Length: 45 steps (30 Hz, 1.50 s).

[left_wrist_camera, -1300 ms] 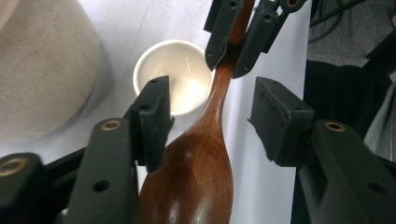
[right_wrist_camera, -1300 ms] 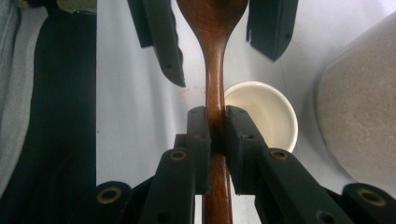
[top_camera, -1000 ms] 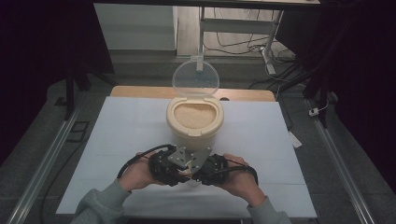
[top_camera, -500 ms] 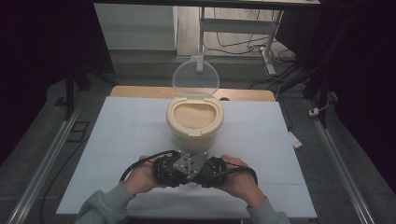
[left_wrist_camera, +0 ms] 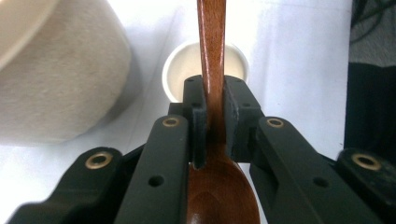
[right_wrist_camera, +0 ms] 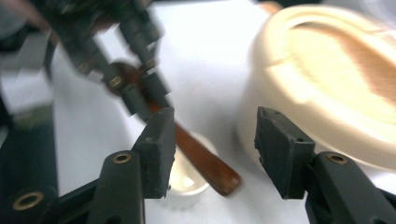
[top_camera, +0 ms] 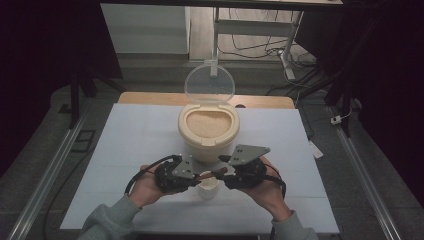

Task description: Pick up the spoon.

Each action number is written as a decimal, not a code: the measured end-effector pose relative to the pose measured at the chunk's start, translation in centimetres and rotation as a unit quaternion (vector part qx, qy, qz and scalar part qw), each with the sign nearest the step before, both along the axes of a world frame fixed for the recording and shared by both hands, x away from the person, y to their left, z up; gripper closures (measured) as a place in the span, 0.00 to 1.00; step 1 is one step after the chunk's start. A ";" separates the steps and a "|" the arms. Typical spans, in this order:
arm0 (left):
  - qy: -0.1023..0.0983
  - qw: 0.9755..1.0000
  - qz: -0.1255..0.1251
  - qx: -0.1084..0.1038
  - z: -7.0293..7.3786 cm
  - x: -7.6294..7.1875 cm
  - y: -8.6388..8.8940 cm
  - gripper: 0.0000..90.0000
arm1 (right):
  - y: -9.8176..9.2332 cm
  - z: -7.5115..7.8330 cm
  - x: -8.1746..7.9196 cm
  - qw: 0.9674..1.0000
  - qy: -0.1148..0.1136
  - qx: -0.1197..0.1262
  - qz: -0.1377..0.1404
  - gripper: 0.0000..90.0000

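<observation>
A brown wooden spoon (left_wrist_camera: 212, 70) is held level over a small white cup (top_camera: 207, 187) near the table's front edge. My left gripper (left_wrist_camera: 214, 107) is shut on the spoon's neck just above the bowl, its jaws having just closed. In the high view the left gripper (top_camera: 197, 176) points right towards the right gripper (top_camera: 221, 172). My right gripper (right_wrist_camera: 215, 140) has just been opening and stands open. The spoon's handle end (right_wrist_camera: 219, 175) lies free ahead of its jaws, touching neither pad. Behind the cup stands a cream rice container (top_camera: 209, 130) full of rice.
The container's clear round lid (top_camera: 209, 84) stands up at its far side. The white table top (top_camera: 125, 150) has free room left and right of the hands. A dark metal rail (top_camera: 45, 180) runs along the left, and a desk frame (top_camera: 260, 30) stands beyond the table.
The right gripper's jaws opened off the spoon handle and the right hand drew back and rose a little. The left gripper closed on the spoon and stayed in place.
</observation>
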<state>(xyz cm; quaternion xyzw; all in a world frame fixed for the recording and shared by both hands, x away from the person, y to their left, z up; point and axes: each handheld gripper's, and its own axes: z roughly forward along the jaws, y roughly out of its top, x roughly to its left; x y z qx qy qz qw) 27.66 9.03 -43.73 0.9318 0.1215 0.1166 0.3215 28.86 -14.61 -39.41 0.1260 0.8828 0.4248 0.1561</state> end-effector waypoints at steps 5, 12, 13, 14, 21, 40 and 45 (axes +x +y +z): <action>-0.009 1.000 0.010 -0.015 0.1 -0.2 0.4 0.89 | -1.6 0.4 -0.1 0.997 0.000 0.053 -0.061 0.46; -0.023 0.999 0.017 -0.034 0.5 -0.3 0.6 0.89 | -4.9 -0.2 -0.7 0.981 0.032 0.142 -0.131 0.41; -0.025 0.999 0.018 -0.036 0.5 -0.3 0.5 0.89 | -5.3 -0.4 -0.7 0.979 0.034 0.148 -0.136 0.40; -0.025 0.999 0.018 -0.038 0.5 -0.4 0.5 0.89 | -5.6 -0.5 -0.7 0.978 0.036 0.147 -0.145 0.38; -0.036 0.998 0.028 -0.052 0.7 -0.3 0.6 0.89 | -6.0 -1.3 -0.6 0.976 0.028 0.146 -0.160 0.33; -0.067 0.993 0.047 -0.085 0.9 -0.9 0.1 0.89 | -2.2 -2.9 -1.6 0.967 0.044 0.188 -0.167 0.36; -0.075 0.992 0.048 -0.090 0.8 -1.1 -0.3 0.89 | -1.5 -3.0 -1.7 0.962 0.057 0.208 -0.169 0.43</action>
